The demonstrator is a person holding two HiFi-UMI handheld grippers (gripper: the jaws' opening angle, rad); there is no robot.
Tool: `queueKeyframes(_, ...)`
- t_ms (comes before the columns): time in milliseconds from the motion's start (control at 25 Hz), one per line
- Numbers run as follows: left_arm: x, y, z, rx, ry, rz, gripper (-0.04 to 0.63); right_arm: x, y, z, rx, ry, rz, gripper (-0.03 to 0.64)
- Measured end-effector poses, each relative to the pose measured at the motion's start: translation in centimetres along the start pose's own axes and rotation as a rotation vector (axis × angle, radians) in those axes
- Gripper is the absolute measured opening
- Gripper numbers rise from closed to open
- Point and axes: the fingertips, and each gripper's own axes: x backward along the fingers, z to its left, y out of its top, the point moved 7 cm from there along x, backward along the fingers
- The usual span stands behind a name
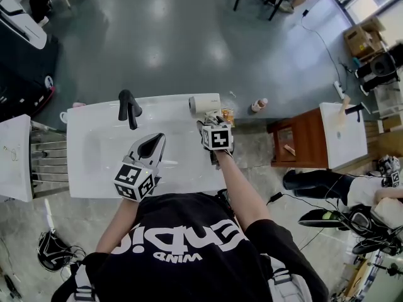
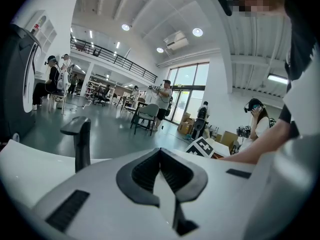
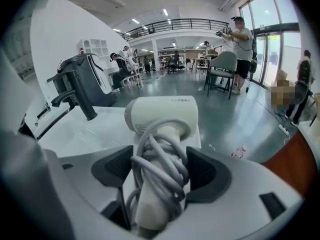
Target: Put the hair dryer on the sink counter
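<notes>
The white hair dryer [image 1: 204, 103] lies on the white sink counter [image 1: 101, 168] at its back right corner, its grey cord wound round the handle. In the right gripper view the dryer [image 3: 162, 115] rests its head on the counter [image 3: 95, 134] and its handle runs back between the jaws. My right gripper [image 3: 161, 174] stands wide around that handle, its pads close beside the cord and not squeezing it. My left gripper [image 1: 151, 145] hovers over the middle of the counter, open with nothing between its pads [image 2: 161, 176].
A black faucet [image 1: 129, 109] stands at the counter's back edge, left of the dryer. A small bottle [image 1: 259, 105] lies on the floor behind the counter. A wooden stand [image 1: 308, 137] with another basin is to the right, a metal rack [image 1: 47, 162] to the left.
</notes>
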Motion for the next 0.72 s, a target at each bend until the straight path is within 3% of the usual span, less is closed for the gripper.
queueKeyframes(400,-0.3,-0.1,-0.2,0.007,-0.011,0.004,0.020,1.4,0.3,-0.3,0.013,0.020,-0.033,0.345)
queueKeyframes(720,-0.6,-0.2,-0.5,0.001,-0.014,0.006,0.020,4.6,2.1,1.1,0.052,0.065,-0.156,0.345)
